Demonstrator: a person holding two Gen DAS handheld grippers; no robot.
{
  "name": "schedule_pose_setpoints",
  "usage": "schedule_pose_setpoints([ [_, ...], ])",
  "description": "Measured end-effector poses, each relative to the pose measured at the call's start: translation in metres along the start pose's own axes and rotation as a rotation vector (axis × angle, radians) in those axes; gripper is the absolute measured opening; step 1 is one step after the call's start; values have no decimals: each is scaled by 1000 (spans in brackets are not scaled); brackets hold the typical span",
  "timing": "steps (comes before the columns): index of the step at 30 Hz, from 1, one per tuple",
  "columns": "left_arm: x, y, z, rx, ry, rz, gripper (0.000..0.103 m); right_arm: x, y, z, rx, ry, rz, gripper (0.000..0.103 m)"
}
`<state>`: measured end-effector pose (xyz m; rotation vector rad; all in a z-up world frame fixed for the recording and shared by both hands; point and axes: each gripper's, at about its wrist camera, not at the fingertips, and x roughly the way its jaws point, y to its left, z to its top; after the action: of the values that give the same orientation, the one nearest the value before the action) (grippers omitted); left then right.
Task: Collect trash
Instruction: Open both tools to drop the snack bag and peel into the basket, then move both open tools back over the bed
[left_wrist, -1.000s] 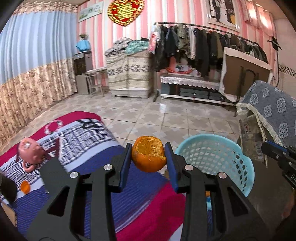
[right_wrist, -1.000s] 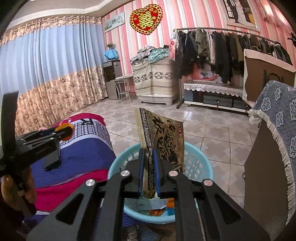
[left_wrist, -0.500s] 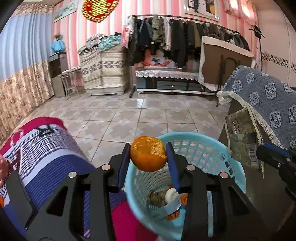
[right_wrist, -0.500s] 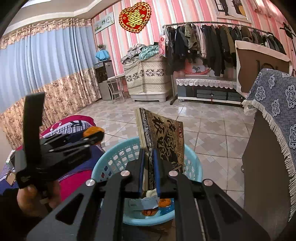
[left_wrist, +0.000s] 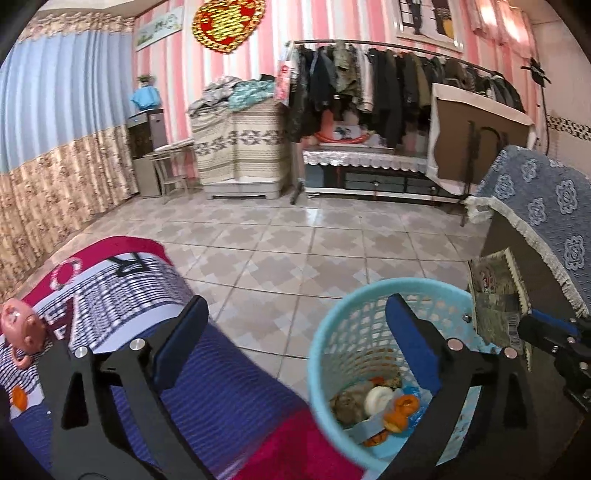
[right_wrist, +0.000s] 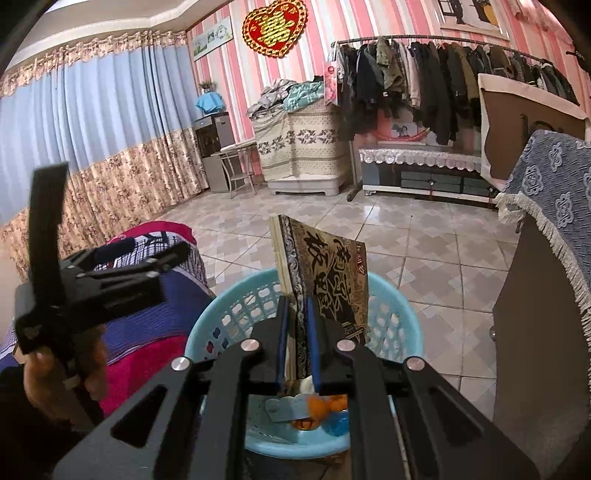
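left tongs (left_wrist: 295, 332) opening, empty; right tongs (right_wrist: 296, 325) pinch wrapper (right_wrist: 332, 273) over basket (right_wrist: 399, 310).

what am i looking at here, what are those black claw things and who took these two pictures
Each black claw is a hand-held gripper: a person holds one in each hand, and a small wide-angle camera on each looks forward along its two fingers. So there are two pictures, one from each gripper.

In the left camera's picture, the left hand-held gripper has nothing between its jaws, which are opening wide, beside and partly over a light blue basket on the tiled floor. Orange peel and other scraps lie at the bottom. A striped blanket with a pink toy lies to the left.

In the right camera's picture, the right hand-held gripper is clamped on a flat printed packet, held upright over the same basket. The person's left hand shows on the left.
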<state>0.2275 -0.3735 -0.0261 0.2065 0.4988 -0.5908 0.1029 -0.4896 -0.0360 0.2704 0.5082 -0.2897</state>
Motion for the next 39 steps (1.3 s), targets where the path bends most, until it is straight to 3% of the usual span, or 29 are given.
schedule_pose_setpoints([
  [2, -6, 9, -2, -9, 1, 15, 96, 6, 4, -2, -5, 4, -2, 15],
  [4, -11, 17, -4, -10, 2, 41, 96, 13, 7, -2, -13, 4, -20, 26],
  [6, -17, 25, -5, -21, -1, 57, 96, 18, 7, -1, -16, 2, -34, 54],
  [9, -26, 36, -6, -42, -1, 66, 96, 22, 10, 1, -25, 2, -56, 60],
  [12, -36, 47, -6, -56, -9, 80, 96, 18, 15, 0, -41, -12, -89, 78],
  [15, -47, 56, -7, -69, -20, 96, 97, 12, 18, 2, -52, -26, -116, 88],
  [29, -102, 106, -27, -161, -13, 153, 97, -14, 56, 2, -86, -51, -90, 94],
  [39, -140, 154, -54, -212, 10, 262, 97, -10, 111, -9, -133, -32, 3, 95],
])
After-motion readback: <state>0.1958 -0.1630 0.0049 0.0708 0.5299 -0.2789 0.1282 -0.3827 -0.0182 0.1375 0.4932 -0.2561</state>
